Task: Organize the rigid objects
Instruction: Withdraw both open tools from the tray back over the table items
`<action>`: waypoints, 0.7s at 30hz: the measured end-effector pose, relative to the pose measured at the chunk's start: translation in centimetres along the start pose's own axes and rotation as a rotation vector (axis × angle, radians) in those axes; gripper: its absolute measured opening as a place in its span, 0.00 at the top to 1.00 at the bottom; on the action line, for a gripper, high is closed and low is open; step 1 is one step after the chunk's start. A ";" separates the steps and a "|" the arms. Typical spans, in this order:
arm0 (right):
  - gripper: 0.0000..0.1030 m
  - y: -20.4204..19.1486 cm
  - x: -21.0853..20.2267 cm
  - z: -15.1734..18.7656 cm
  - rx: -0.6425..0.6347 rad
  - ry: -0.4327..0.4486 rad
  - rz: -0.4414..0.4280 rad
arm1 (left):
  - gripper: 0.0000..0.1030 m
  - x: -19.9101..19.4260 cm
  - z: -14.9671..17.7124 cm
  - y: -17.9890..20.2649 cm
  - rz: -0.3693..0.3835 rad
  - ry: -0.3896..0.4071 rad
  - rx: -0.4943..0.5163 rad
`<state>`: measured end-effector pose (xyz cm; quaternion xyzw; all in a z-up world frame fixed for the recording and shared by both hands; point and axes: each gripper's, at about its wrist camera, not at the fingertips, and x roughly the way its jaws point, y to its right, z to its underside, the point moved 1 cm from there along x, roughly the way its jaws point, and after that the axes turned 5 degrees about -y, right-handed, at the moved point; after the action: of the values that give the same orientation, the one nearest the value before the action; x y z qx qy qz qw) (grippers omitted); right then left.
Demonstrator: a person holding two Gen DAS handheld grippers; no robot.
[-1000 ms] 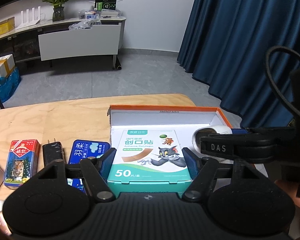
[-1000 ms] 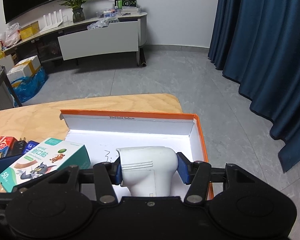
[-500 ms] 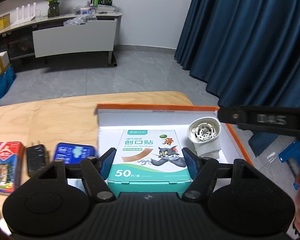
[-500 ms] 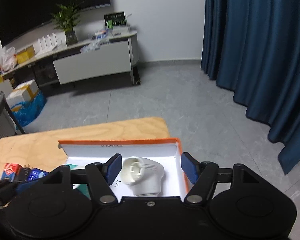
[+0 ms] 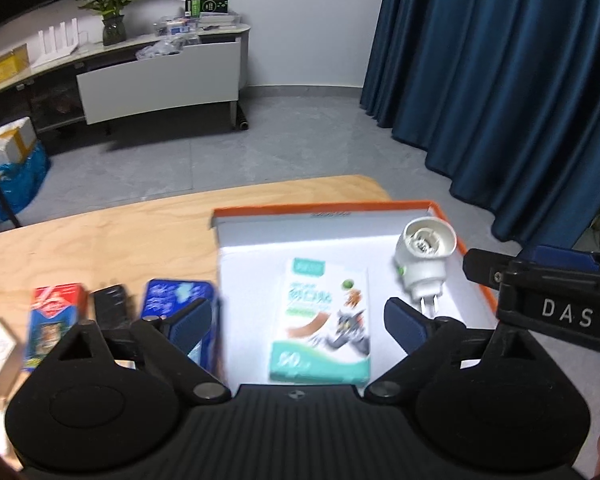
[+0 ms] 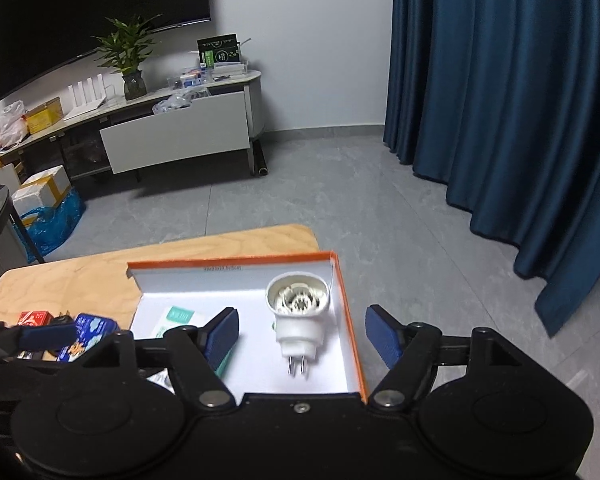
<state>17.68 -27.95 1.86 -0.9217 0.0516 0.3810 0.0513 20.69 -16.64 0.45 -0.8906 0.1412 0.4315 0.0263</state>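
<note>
Two grippers are opening, nothing pinched. Left gripper [image 5: 298,322] is spreading wide above the plaster box [image 5: 322,326] lying in the orange tray [image 5: 478,280]; right gripper [image 6: 302,338] is widening over the white plug-in unit [image 6: 298,312] by the tray's right wall. Best lifting straight off, no nudging.
</note>
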 end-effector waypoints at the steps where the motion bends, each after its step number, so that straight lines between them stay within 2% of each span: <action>1: 0.18 0.1 -0.3 0.3 0.004 -0.001 -0.001 | 0.06 -0.4 0.3 -0.3 -0.005 0.002 -0.004; 5: 0.17 0.1 -1.3 1.3 0.035 -0.008 0.029 | 0.06 -1.7 1.4 -1.4 -0.017 -0.006 -0.032; 21: 0.17 -3.0 -3.9 4.9 -0.004 -0.058 -0.024 | 0.06 -5.5 4.9 -3.6 -0.034 0.008 -0.062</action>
<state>11.89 -24.09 1.30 -0.9110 0.0385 0.4069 0.0556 14.78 -11.12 1.37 -0.8950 0.1127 0.4315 0.0055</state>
